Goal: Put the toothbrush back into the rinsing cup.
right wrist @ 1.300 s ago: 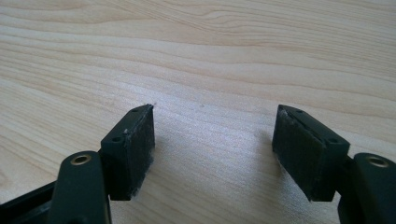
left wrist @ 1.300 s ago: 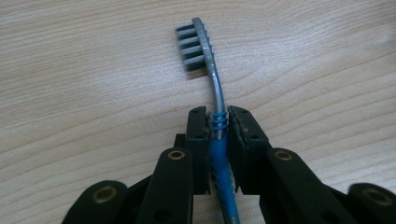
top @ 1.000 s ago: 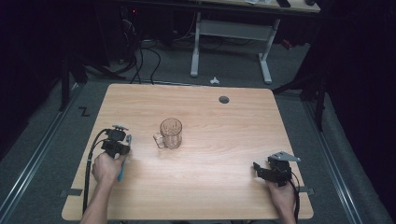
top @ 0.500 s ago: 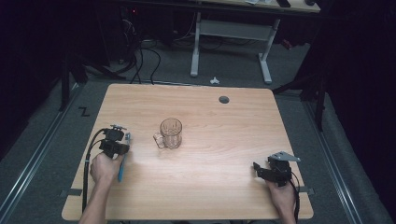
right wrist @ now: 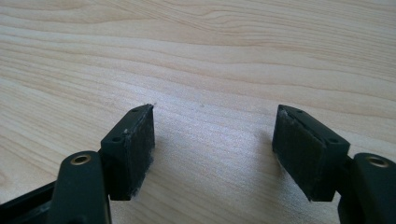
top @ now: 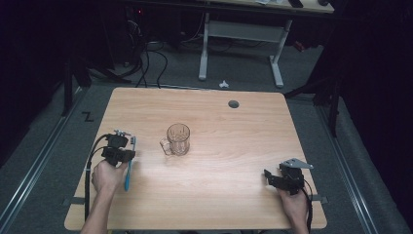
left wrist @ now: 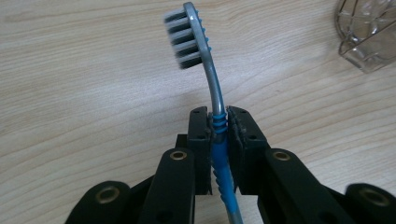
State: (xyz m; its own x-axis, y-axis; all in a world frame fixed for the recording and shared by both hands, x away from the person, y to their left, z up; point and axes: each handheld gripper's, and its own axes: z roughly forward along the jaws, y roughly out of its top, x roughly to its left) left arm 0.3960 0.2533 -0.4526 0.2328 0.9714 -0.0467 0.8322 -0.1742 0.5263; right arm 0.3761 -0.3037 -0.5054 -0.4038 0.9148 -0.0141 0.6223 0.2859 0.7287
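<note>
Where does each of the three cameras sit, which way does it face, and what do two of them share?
High view: above the table's near edge, looking forward and down; forearms, left gripper and right gripper show.
Left gripper view: rides that gripper; jaws clamp the toothbrush.
Right gripper view: rides that gripper, facing bare table; jaws apart.
Shared: high and left gripper views both show toothbrush and glass mug.

Blue-and-grey toothbrush [left wrist: 217, 100] with grey-and-white bristles, ribbed blue grip, in my black left gripper [left wrist: 218, 122], clear glass mug [top: 177, 139], pale wood-grain table [top: 234, 146], my black right gripper [right wrist: 215, 140], grey floor [top: 48, 146].
</note>
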